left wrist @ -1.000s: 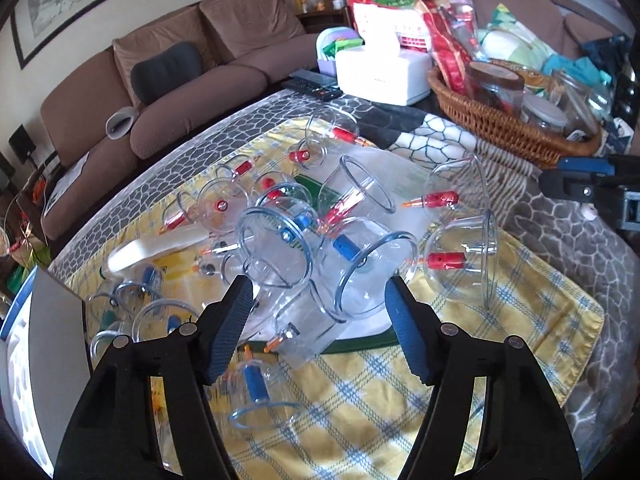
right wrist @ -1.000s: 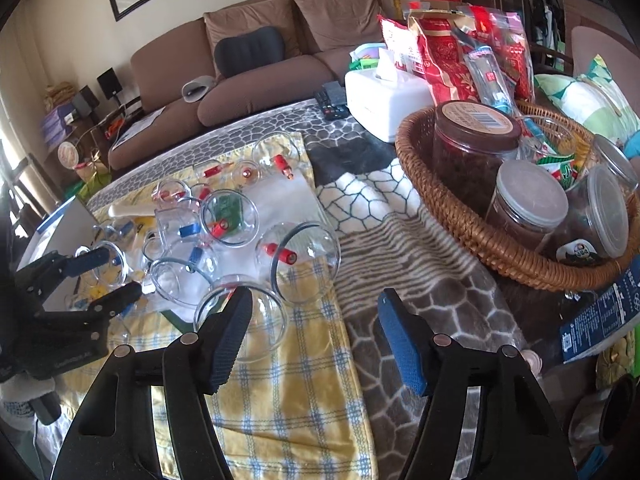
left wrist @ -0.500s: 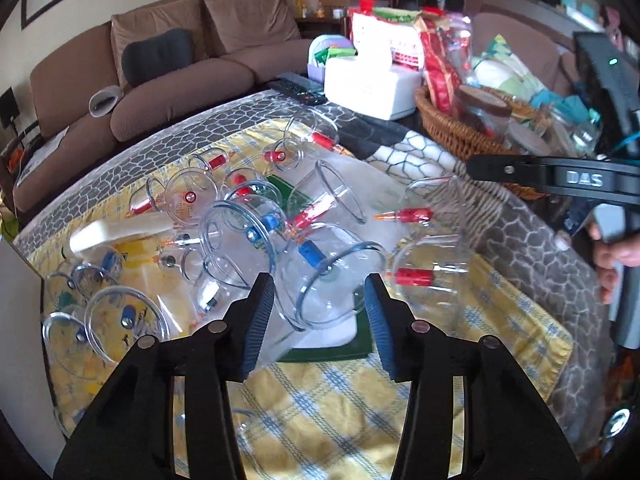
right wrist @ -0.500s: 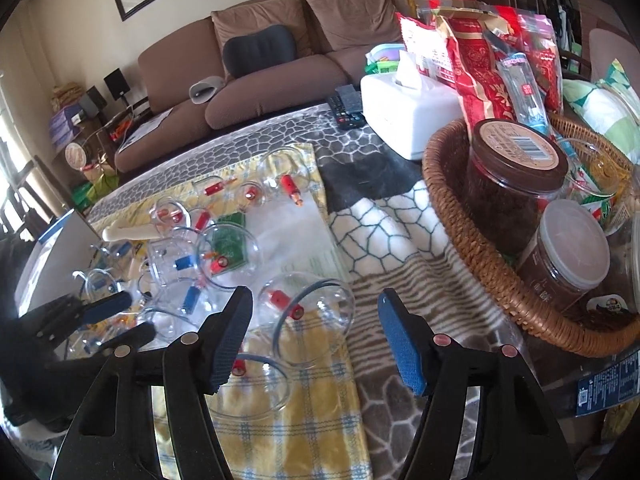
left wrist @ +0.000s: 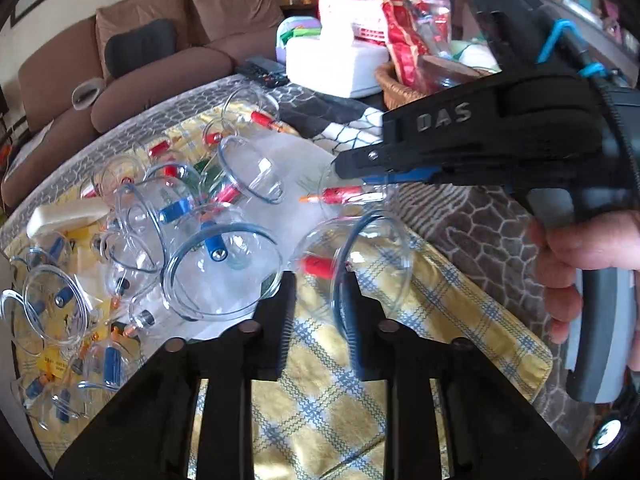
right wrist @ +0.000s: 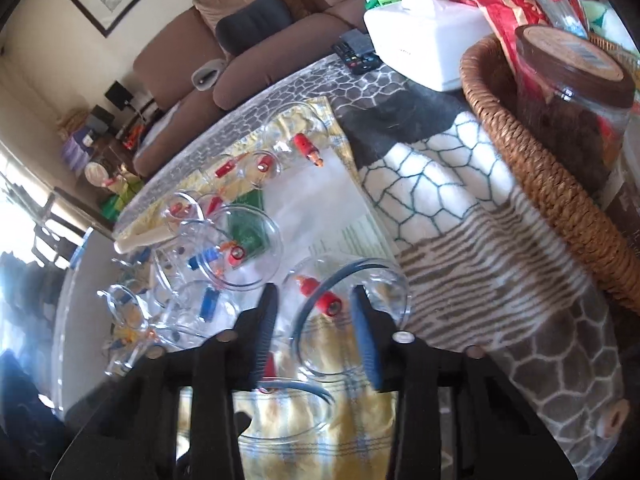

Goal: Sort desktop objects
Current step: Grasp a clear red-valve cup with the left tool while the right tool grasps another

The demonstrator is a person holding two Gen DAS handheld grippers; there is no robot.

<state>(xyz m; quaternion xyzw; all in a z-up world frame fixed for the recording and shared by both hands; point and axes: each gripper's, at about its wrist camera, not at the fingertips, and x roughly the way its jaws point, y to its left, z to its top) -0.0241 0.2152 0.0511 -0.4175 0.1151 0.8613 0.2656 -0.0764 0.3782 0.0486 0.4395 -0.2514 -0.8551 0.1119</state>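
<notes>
From the left wrist: left gripper (left wrist: pixel 318 280) low over the yellow checked cloth (left wrist: pixel 400 380), jaws just closing and now pinched on the red valve of the front cup (left wrist: pixel 372 252), a clear cup lying on its side on the cloth. Shows too, as the other view cannot, the right gripper (left wrist: pixel 340 166) side-on in a hand (left wrist: pixel 580 264), tips drawn nearly together at the rear cup (left wrist: pixel 352 196) just beyond. From the right wrist: those same jaws, also just closing, clamped on the rear cup's red valve, with the front cup only a blur at the lower edge. Adds the wicker basket (right wrist: pixel 540 184) of jars and the tissue box (right wrist: pixel 420 40), well apart from the cups. Left of both cups, a heap of blue-valved cups (left wrist: pixel 224 268).
</notes>
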